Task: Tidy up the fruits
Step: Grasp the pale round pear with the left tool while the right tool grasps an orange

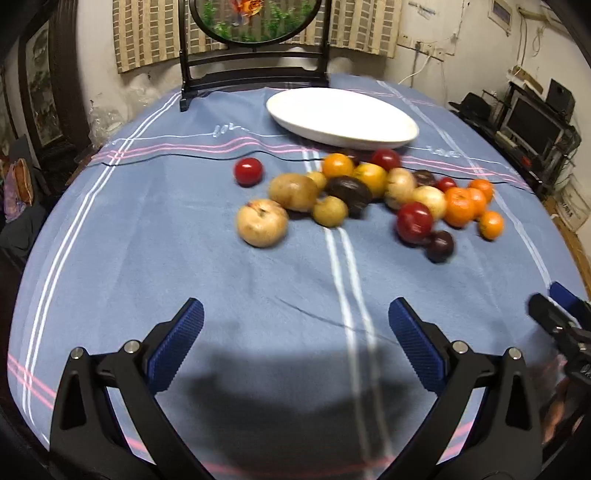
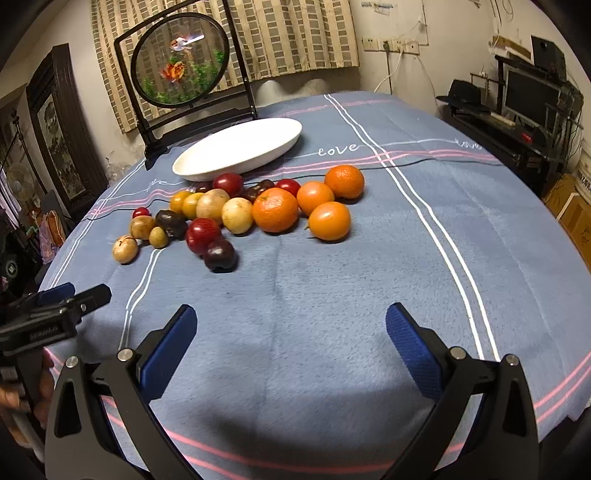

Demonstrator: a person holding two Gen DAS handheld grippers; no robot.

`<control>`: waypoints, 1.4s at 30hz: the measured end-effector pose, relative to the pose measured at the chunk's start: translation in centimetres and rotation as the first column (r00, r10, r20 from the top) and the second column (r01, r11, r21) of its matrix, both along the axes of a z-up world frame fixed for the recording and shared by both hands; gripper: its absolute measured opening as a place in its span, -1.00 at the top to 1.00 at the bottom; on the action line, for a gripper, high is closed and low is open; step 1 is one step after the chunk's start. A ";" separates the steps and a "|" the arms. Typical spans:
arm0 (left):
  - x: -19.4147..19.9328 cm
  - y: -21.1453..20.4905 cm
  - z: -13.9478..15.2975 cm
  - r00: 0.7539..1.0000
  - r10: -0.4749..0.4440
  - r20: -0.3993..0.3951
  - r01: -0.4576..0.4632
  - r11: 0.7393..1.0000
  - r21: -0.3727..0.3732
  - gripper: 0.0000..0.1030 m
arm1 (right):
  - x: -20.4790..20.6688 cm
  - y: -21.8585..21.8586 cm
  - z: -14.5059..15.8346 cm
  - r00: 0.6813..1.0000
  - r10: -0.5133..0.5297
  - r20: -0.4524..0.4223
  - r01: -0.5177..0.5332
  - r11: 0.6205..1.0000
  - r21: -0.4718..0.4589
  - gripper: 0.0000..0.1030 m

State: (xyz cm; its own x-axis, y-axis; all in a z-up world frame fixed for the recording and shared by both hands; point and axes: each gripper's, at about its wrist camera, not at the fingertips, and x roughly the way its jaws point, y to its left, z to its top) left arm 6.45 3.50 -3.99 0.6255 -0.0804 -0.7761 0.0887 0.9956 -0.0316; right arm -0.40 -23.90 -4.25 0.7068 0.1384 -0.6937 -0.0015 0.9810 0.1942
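A loose heap of fruit lies mid-table: oranges (image 2: 275, 209) (image 1: 459, 206), red fruits (image 2: 202, 235) (image 1: 414, 222), dark plums (image 2: 220, 254) (image 1: 440, 245), tan round fruits (image 1: 262, 222) (image 2: 125, 249) and a dark avocado (image 1: 348, 191). A lone red fruit (image 1: 248, 171) sits left of the heap. Behind them stands an empty white oval dish (image 1: 341, 116) (image 2: 238, 148). My left gripper (image 1: 295, 319) is open over bare cloth, well short of the fruit. My right gripper (image 2: 291, 321) is open too, nothing between its fingers. Each gripper shows at the other view's edge: right (image 1: 550, 314), left (image 2: 79, 293).
The table wears a blue cloth (image 2: 332, 295) with white and pink stripes. A round framed ornament on a black stand (image 2: 184, 70) (image 1: 255, 22) rises behind the dish. Dark furniture and a monitor (image 2: 528, 96) stand at the right, beyond the table's edge.
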 end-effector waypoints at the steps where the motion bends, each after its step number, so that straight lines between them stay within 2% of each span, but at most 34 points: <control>1: 0.8 0.3 -0.2 1.000 0.000 0.005 0.000 1.000 0.022 -0.96 | 0.3 -0.3 -0.1 1.000 -0.002 -0.004 0.002 1.000 0.012 -0.97; 4: 2.7 0.7 -0.9 1.000 -0.003 -0.011 0.004 0.998 0.059 -0.96 | 1.3 -1.4 -0.6 1.000 -0.011 -0.026 0.013 0.998 0.059 -0.97; 8: 5.4 1.7 -2.1 0.997 0.022 -0.068 -0.017 0.997 0.071 -0.96 | 2.4 -2.1 -0.5 0.999 -0.004 -0.040 0.009 0.992 0.126 -0.97; 13: 7.5 2.1 -2.8 0.994 0.016 -0.104 -0.010 0.999 0.050 -0.93 | 3.4 -1.6 -0.2 1.000 0.020 -0.023 -0.017 0.994 0.109 -0.97; 15: 8.0 2.2 -2.9 0.995 0.016 -0.101 -0.010 0.999 0.053 -0.60 | 3.8 -1.3 -0.2 0.999 0.029 -0.031 -0.025 0.994 0.109 -0.97; 16: 8.3 2.3 -3.0 0.993 0.011 -0.114 -0.006 0.999 0.039 -0.31 | 4.1 -1.3 -0.3 0.999 0.032 -0.037 -0.028 0.994 0.108 -0.97; 19: 8.4 2.5 -2.9 0.995 0.016 -0.103 -0.013 1.000 0.023 -0.10 | 4.6 -1.0 -0.6 0.998 0.040 -0.054 -0.034 0.993 0.110 -0.97; 20: 8.5 2.6 -2.8 0.995 0.009 -0.100 -0.008 1.000 0.012 0.03 | 4.7 -1.0 -0.6 0.998 0.041 -0.057 -0.035 0.994 0.108 -0.97; 21: 8.5 2.6 -2.7 0.995 0.002 -0.098 -0.002 1.000 -0.001 0.16 | 4.8 -0.9 -0.7 0.997 0.041 -0.059 -0.034 0.994 0.105 -0.97; 22: 8.5 2.8 -2.5 0.995 -0.004 -0.095 0.002 1.000 -0.027 0.20 | 4.9 -0.8 -0.7 0.997 0.043 -0.063 -0.036 0.994 0.102 -0.97; 26: 8.3 2.7 -2.4 0.997 0.008 -0.073 -0.008 1.000 -0.009 0.20 | 5.6 -1.0 -0.7 0.994 0.062 -0.087 -0.056 0.996 0.069 -0.97; 33: 8.3 2.3 -2.7 0.998 0.008 -0.061 -0.007 1.000 0.011 0.18 | 7.7 -4.3 -0.5 0.981 0.074 -0.182 -0.077 0.997 -0.008 -0.97; 39: 8.4 2.1 -2.7 0.998 0.015 -0.066 -0.013 1.000 0.023 0.14 | 10.2 -3.3 -0.8 0.970 0.122 -0.209 -0.140 0.988 -0.069 -0.97; 40: 8.4 2.1 -2.7 0.998 0.015 -0.066 -0.013 1.000 0.022 0.13 | 10.6 -3.0 -1.0 0.969 0.124 -0.215 -0.144 0.986 -0.083 -0.95; 42: 8.5 2.1 -2.7 0.998 0.015 -0.066 -0.014 1.000 0.022 0.11 | 11.5 -2.4 -1.5 0.963 0.143 -0.230 -0.169 0.981 -0.100 -0.77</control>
